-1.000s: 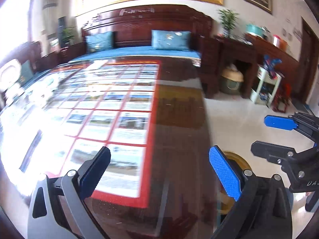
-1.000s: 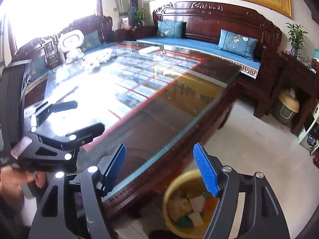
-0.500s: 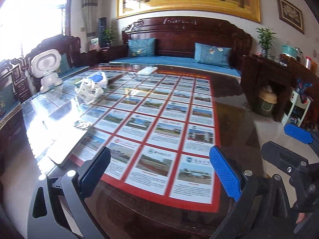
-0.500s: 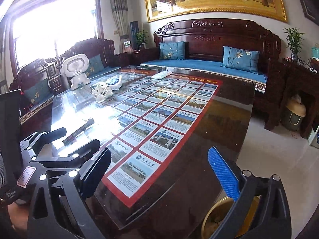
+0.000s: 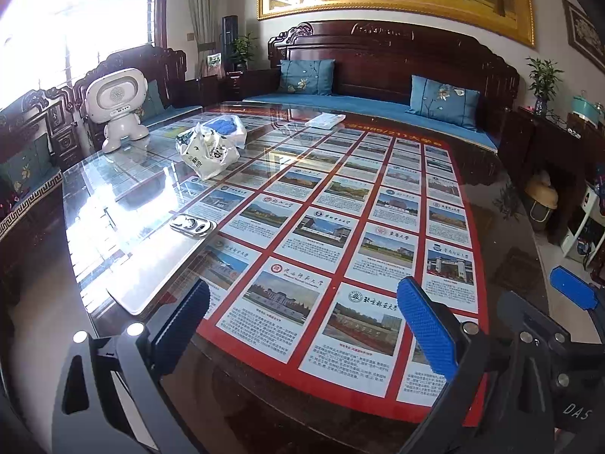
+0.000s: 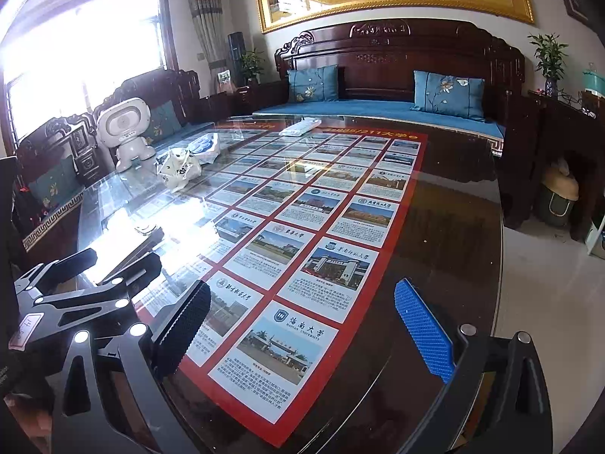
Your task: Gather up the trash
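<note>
Both the left gripper [image 5: 302, 325] and the right gripper [image 6: 302, 325] hang spread wide and empty over the glass table [image 5: 491, 196]. A crumpled plastic bag [image 5: 210, 149] lies on it at upper left, beside the white toy robot [image 5: 117, 108].

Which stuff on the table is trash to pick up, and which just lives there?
Likely trash:
crumpled plastic bag
bag of blue stuff behind it

Just there:
white robot toy
metal ashtray
flat white packet
poster under glass
</note>
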`<move>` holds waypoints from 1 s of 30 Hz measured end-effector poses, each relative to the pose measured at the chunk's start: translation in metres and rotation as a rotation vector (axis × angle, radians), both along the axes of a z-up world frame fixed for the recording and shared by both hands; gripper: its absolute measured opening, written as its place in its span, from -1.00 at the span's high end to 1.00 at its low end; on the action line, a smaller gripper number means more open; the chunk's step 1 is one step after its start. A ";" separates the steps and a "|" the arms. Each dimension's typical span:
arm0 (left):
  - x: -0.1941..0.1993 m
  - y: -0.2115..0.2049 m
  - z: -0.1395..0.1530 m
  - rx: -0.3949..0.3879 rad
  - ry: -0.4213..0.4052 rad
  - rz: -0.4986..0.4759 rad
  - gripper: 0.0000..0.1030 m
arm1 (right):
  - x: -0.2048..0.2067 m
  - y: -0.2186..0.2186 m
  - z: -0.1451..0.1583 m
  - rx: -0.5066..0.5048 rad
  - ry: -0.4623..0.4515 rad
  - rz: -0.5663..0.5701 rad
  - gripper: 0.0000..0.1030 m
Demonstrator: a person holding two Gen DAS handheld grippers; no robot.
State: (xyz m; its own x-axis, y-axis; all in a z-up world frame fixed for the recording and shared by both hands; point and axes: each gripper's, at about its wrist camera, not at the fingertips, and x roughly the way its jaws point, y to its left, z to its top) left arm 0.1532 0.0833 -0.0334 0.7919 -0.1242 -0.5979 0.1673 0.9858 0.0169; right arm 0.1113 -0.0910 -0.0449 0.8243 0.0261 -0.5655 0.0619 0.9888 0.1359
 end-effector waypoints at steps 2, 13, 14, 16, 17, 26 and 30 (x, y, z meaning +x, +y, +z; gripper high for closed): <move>0.002 -0.001 0.000 0.031 -0.017 0.027 -0.92 | 0.003 0.001 -0.001 -0.015 -0.001 -0.010 -0.83; 0.011 -0.008 -0.004 0.025 0.006 -0.022 -0.92 | 0.016 -0.006 -0.004 -0.013 0.020 -0.020 -0.84; 0.012 -0.008 -0.004 0.009 0.012 -0.025 -0.92 | 0.016 -0.008 -0.003 -0.010 0.021 -0.024 -0.84; 0.013 -0.005 -0.004 -0.033 0.029 -0.034 -0.92 | 0.017 -0.011 -0.004 -0.004 0.025 -0.033 -0.83; 0.014 -0.004 -0.004 -0.043 0.032 -0.033 -0.92 | 0.017 -0.013 -0.004 -0.002 0.025 -0.036 -0.84; 0.014 -0.007 0.002 -0.008 0.016 0.000 -0.92 | 0.014 -0.024 -0.001 0.006 0.022 -0.071 -0.83; 0.014 -0.009 0.004 0.004 0.012 0.002 -0.92 | 0.012 -0.026 -0.001 0.007 0.022 -0.074 -0.83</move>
